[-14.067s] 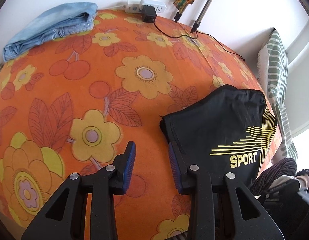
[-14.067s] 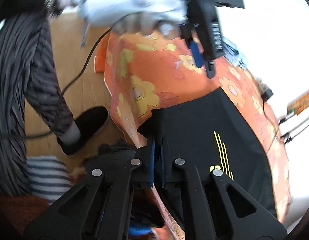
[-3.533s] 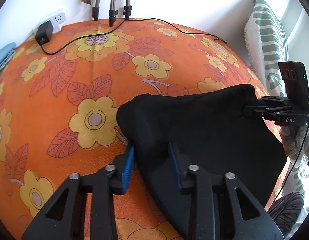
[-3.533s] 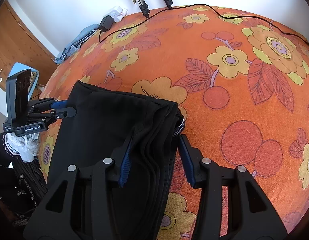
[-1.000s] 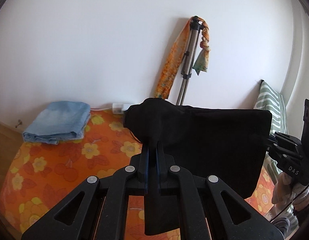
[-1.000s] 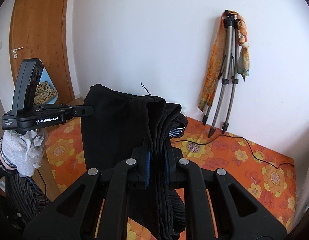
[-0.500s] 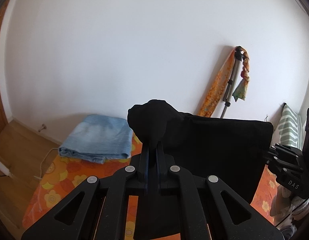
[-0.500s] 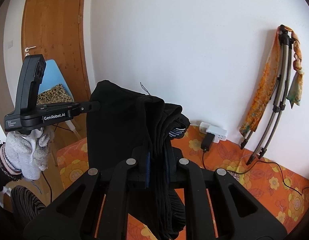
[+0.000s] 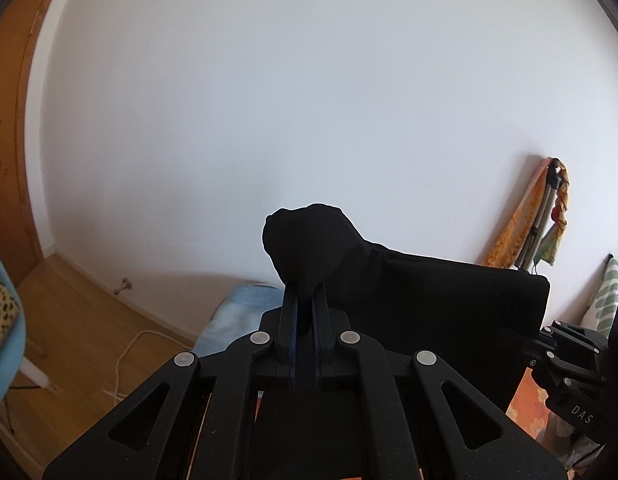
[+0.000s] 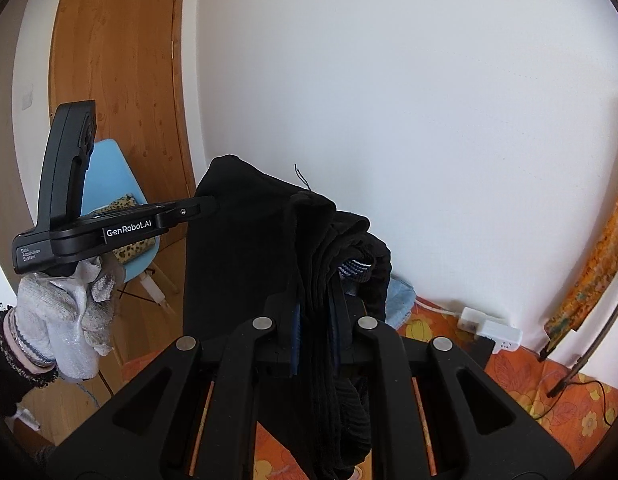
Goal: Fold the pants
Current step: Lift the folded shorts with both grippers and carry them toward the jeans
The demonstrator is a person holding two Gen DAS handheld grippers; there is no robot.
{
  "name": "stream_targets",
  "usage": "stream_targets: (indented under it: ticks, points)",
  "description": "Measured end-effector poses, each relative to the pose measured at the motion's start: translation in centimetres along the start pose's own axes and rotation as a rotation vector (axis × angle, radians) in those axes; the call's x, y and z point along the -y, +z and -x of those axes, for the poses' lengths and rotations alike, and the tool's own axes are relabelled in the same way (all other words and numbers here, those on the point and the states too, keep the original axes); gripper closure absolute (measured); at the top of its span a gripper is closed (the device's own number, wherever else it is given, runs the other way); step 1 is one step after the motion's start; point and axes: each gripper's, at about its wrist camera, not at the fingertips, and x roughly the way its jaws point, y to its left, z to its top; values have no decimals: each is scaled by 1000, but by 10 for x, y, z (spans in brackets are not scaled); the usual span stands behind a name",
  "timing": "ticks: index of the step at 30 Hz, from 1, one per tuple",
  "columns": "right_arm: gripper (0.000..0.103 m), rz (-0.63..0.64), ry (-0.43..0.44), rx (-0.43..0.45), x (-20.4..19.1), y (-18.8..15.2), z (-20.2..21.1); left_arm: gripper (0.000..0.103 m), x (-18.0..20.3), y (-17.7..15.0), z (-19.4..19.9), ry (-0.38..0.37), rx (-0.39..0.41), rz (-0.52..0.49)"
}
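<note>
Pants [image 9: 441, 304] hang stretched crosswise between left claw [image 9: 304, 300] and right claw [image 10: 315, 316], each clamped on an end; bed [image 10: 549, 384] lies below both.

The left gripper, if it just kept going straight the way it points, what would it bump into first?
Probably the white wall. The left gripper is shut on a bunched corner of the black pants, which it carries along. Past that bunch only bare wall shows; how far off it is I cannot judge.
</note>
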Motion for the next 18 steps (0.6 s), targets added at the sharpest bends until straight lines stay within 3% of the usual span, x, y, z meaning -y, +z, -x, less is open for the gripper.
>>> stream_targets:
  ticks: [8, 18]
  points:
    - [92, -22, 17, 7, 1, 18, -76, 99, -42, 16, -46, 49, 20, 21]
    - [92, -37, 20, -24, 17, -2, -168, 99, -78, 2, -136, 77, -40, 53]
